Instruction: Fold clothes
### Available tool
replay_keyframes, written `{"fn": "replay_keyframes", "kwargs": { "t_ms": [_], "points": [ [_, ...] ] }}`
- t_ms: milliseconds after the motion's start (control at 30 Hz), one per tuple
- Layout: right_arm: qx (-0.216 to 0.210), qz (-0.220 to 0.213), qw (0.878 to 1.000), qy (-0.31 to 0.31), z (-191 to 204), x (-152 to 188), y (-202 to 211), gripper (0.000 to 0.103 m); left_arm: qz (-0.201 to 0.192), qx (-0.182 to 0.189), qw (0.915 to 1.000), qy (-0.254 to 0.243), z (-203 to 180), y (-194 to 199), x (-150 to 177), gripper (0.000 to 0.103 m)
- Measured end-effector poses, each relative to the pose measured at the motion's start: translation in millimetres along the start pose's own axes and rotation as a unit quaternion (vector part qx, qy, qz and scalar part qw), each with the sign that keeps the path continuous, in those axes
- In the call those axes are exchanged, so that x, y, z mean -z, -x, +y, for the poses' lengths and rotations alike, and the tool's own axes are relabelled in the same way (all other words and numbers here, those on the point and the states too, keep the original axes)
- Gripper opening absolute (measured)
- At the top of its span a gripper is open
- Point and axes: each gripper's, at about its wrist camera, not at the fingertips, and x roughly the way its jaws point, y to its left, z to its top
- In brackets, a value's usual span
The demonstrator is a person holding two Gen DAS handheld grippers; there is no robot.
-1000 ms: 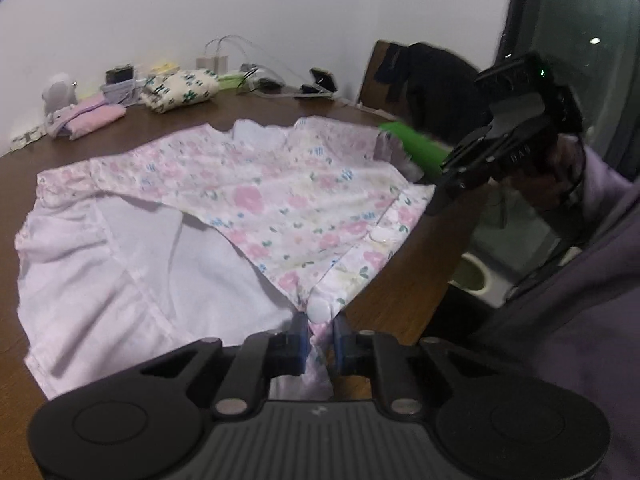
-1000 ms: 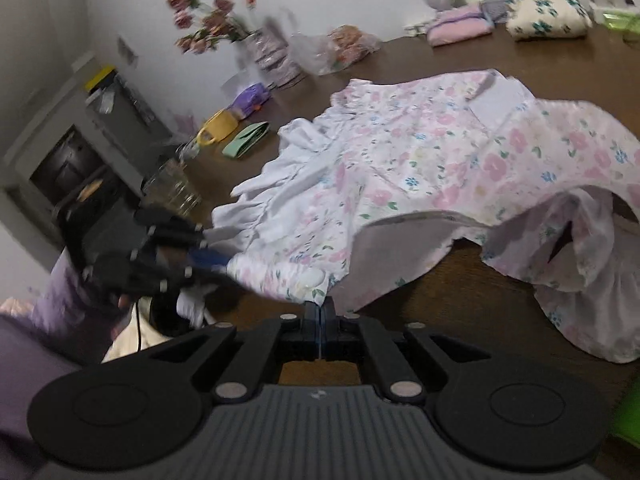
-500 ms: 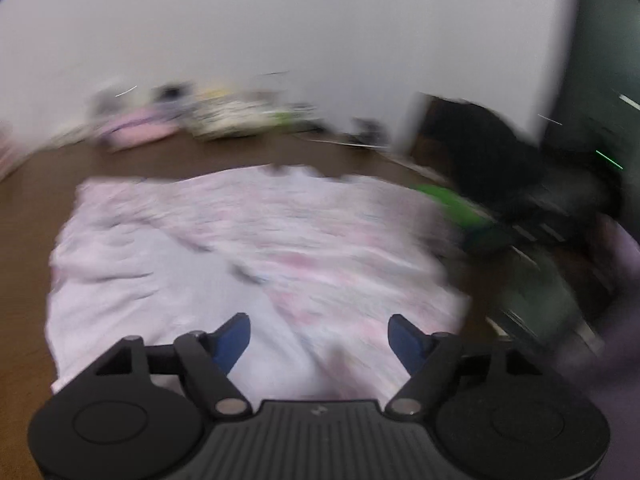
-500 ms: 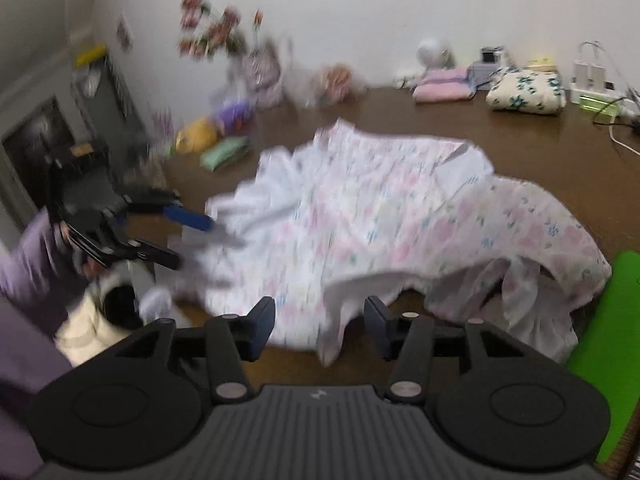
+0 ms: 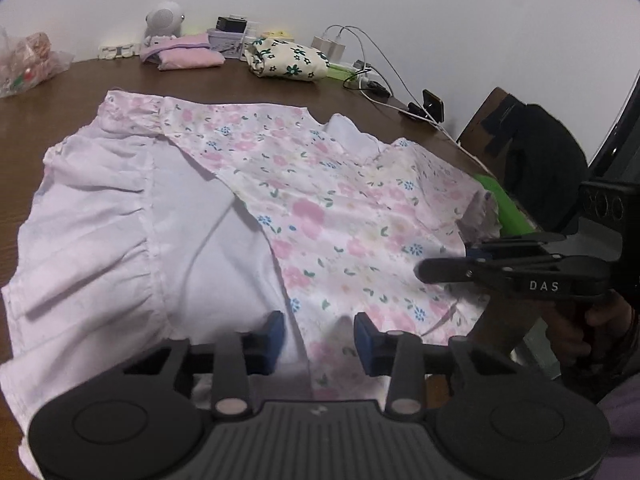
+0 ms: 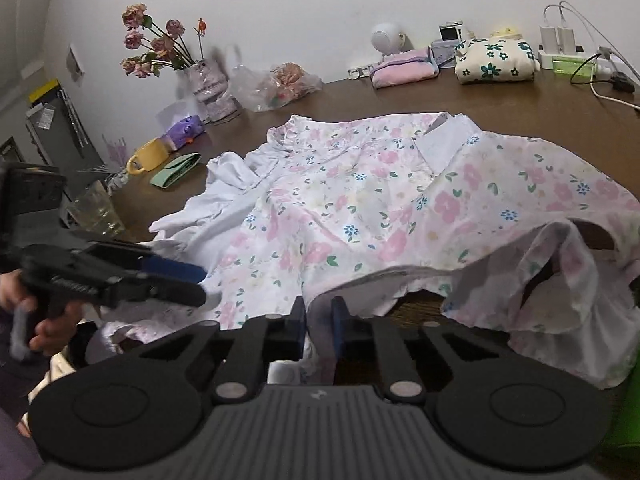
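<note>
Thin, soft floral cotton is draping in front of you: the dress (image 5: 320, 208) is lying spread on the brown wooden counter (image 5: 80, 120), right at its near edge. Pink and blue blossoms are showing on the outer face. The plain white inside is showing where the cloth is turned back. A gathered, pleated ruffle band (image 5: 92, 232) is running down the left side. A ruffle-cuffed sleeve (image 6: 568, 264) is arching open at the right, lifted off the wood. The pale, flat neck panel (image 5: 348, 136) is pointing toward the far wall.

The dress is spreading wider from left to right than from front to back, so its long axis is running across your view, ruffle band at your left and sleeve at your right.

Your left gripper (image 5: 318, 332) is closing. Its blue pads are standing a narrow gap apart over the near edge, with cloth lying between them but not visibly pinched. Your right gripper (image 6: 319, 320) is closing too, its pads almost together and squeezing a bunched fold of the near edge, which is rising from the counter around it.
</note>
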Motion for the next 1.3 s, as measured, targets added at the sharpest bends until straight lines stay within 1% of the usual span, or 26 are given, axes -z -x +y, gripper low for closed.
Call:
{"fn": "replay_keyframes", "kwargs": {
  "t_ms": [33,167,233,300,367,400,433,467,500,567,667,700,733,767,800,833,900,933,967,1033,1067,1133,1167,1200,1267,1300],
  "points": [
    [0.003,-0.002,1.0,0.002,2.0,0.7,-1.0,0.009,-0.002,-0.012,0.9999,0.002,-2.7,-0.3,2.1,0.001],
    [0.005,-0.02,1.0,0.016,10.7,2.1,-0.7,0.007,-0.018,-0.048,0.9987,-0.007,-3.8,2.6,7.3,0.0],
    [0.003,-0.025,0.999,0.027,14.4,2.5,-0.7,0.008,-0.024,-0.064,0.9976,0.012,2.9,9.6,5.9,0.0],
    [0.003,-0.021,0.999,0.047,17.8,5.5,2.1,0.012,-0.03,-0.091,0.9949,0.032,7.7,18.2,3.7,0.002],
    [0.004,-0.021,0.998,0.065,19.1,8.6,13.1,0.025,-0.054,-0.081,0.9941,0.048,9.3,30.2,0.2,0.014],
    [0.005,-0.021,0.997,0.075,19.7,10.2,18.5,0.03,-0.07,-0.076,0.9935,0.047,6.6,33.2,-2.9,0.017],
    [0.005,-0.021,0.996,0.084,20.3,11.7,24.0,0.036,-0.086,-0.074,0.9928,0.041,2.5,34.8,-6.6,0.024],
    [0.011,-0.023,0.996,0.089,19.3,12.7,33.2,0.036,-0.095,-0.07,0.9926,0.029,-3.5,31.0,-10.7,0.032],
    [0.026,-0.023,0.995,0.093,16.2,13.3,44.7,0.036,-0.101,-0.067,0.9925,0.013,-10.4,24.8,-15.0,0.034],
    [0.069,-0.026,0.993,0.096,9.0,14.2,62.3,0.036,-0.087,-0.062,0.9942,-0.013,-24.7,2.2,-21.4,0.034],
    [0.158,-0.029,0.984,0.074,-6.5,10.2,83.1,0.037,-0.058,-0.08,0.994,-0.046,-37.9,-28.6,-21.2,0.033],
    [0.181,-0.035,0.981,0.065,-11.2,8.5,87.7,0.04,-0.054,-0.094,0.9927,-0.053,-38.8,-34.9,-17.9,0.033],
    [0.204,-0.04,0.977,0.056,-15.8,6.8,92.3,0.051,-0.057,-0.113,0.99,-0.062,-38.6,-37.5,-13.8,0.03],
    [0.219,-0.044,0.973,0.054,-19.0,5.1,91.8,0.056,-0.064,-0.133,0.9864,-0.073,-38.2,-38.5,-9.4,0.03],
    [0.22,-0.041,0.973,0.056,-21.0,4.0,86.3,0.056,-0.065,-0.139,0.9855,-0.073,-35.5,-36.8,-6.9,0.03],
    [0.219,-0.036,0.973,0.06,-22.8,3.1,79.7,0.054,-0.062,-0.14,0.9859,-0.068,-31.9,-33.7,-5.3,0.03],
    [0.209,-0.023,0.975,0.064,-23.9,0.2,61.9,0.037,-0.059,-0.147,0.9857,-0.059,-24.4,-28.6,-4.1,0.03],
    [0.204,-0.014,0.977,0.069,-23.3,-0.6,52.8,0.017,-0.057,-0.151,0.9854,-0.055,-20.6,-26.1,-3.7,0.03],
    [0.198,-0.006,0.977,0.074,-22.3,-1.2,43.8,0.009,-0.057,-0.157,0.9846,-0.051,-16.3,-23.3,-2.9,0.03],
    [0.199,0.007,0.975,0.095,-19.0,-1.6,29.8,0.006,-0.06,-0.173,0.9824,-0.039,-6.5,-17.1,-0.9,0.03],
    [0.21,0.01,0.971,0.115,-16.2,-1.0,26.1,0.003,-0.062,-0.179,0.9814,-0.032,-1.3,-14.6,-0.4,0.03],
    [0.276,-0.004,0.944,0.178,-8.6,-2.1,23.8,0.002,-0.065,-0.187,0.98,-0.019,7.4,-10.7,-0.1,0.03],
    [0.323,-0.014,0.921,0.219,-5.9,-3.2,22.7,0.001,-0.066,-0.188,0.9798,-0.014,10.5,-9.4,-0.2,0.03],
    [0.372,-0.024,0.891,0.261,-3.5,-4.3,21.4,0.001,-0.066,-0.193,0.979,-0.011,10.9,-8.6,-0.2,0.03],
    [0.425,-0.059,0.845,0.318,3.6,-7.6,27.3,0.001,-0.068,-0.196,0.9781,-0.013,9.2,-8.8,0.6,0.03],
    [0.43,-0.071,0.838,0.33,7.4,-7.9,32.5,0.001,-0.069,-0.197,0.9778,-0.015,8.3,-9.1,1.2,0.03]
  ]
}}
